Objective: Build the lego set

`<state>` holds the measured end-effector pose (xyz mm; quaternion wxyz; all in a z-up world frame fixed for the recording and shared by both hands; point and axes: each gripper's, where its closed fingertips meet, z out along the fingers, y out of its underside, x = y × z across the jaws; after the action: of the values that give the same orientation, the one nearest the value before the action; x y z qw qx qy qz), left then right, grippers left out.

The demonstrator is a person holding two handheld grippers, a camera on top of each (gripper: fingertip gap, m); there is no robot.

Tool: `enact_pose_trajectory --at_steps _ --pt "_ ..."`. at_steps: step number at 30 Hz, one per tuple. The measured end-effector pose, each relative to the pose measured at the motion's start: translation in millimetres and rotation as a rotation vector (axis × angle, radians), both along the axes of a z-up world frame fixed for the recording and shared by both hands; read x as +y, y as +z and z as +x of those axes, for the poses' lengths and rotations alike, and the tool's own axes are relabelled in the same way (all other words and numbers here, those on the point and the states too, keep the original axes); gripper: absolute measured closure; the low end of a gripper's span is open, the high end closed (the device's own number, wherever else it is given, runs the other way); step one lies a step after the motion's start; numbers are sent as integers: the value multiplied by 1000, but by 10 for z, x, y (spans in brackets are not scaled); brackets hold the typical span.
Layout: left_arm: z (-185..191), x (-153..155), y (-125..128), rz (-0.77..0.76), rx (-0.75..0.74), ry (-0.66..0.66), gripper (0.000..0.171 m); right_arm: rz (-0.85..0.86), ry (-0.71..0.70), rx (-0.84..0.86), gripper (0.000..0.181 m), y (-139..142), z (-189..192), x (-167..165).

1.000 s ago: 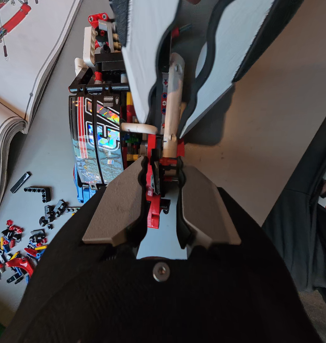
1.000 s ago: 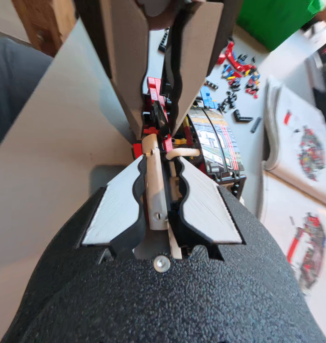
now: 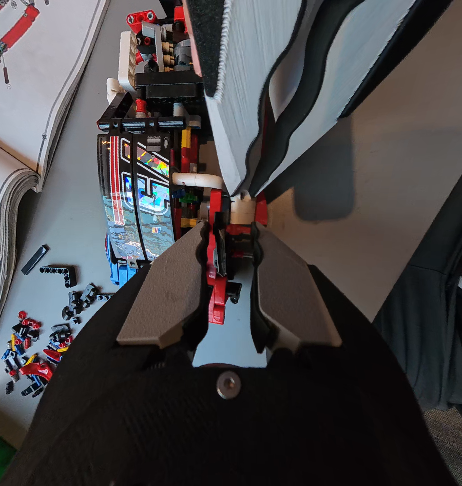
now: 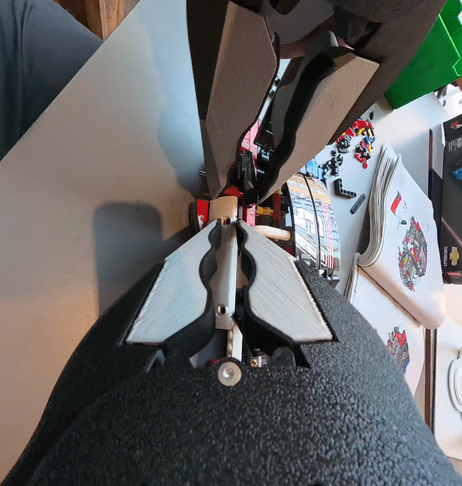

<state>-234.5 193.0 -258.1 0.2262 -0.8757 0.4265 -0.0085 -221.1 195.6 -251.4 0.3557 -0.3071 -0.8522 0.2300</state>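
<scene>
The lego car model (image 3: 137, 197) lies on the grey table, with black curved stickered panels, a red frame and white beams. It also shows in the right wrist view (image 4: 314, 223). My left gripper (image 3: 228, 228), with grey fingers, is shut on the model's red and black end piece (image 3: 215, 263). My right gripper (image 4: 227, 223), with white fingers, is shut on a white beam (image 4: 226, 263) of the model from the opposite side. The two grippers' tips nearly meet over the model. The right gripper (image 3: 240, 193) hides the model's right side in the left wrist view.
An open instruction booklet (image 3: 27, 92) lies left of the model. A pile of small loose pieces (image 3: 32, 355) and a black L-beam (image 3: 59, 273) lie near it. A green bin (image 4: 435, 52) and a black box (image 4: 459, 197) stand farther off. A person's dark clothing (image 3: 422, 315) is beyond the table edge. Only a small space, under 4 cm, lies between the two pairs of fingers.
My right gripper's fingers have closed tighter on the white beam, which now shows edge-on. My left gripper keeps its hold on the red and black end.
</scene>
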Motion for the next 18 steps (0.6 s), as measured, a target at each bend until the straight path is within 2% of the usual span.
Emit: enact_pose_trajectory --at_steps 4,8,11,14,18 --pt "1 -2 12 -4 -24 4 143 -7 -23 40 170 14 3 15" --pt "3 -1 15 1 -27 3 143 -172 -108 50 164 135 74 45" --pt "1 -3 15 5 -28 1 143 -228 -195 -42 136 51 93 200" --pt "3 -3 13 7 -23 -2 143 -188 -157 -52 148 -17 29 140" --pt "-8 -1 15 3 -26 1 143 -172 -128 -55 146 -66 -55 97"
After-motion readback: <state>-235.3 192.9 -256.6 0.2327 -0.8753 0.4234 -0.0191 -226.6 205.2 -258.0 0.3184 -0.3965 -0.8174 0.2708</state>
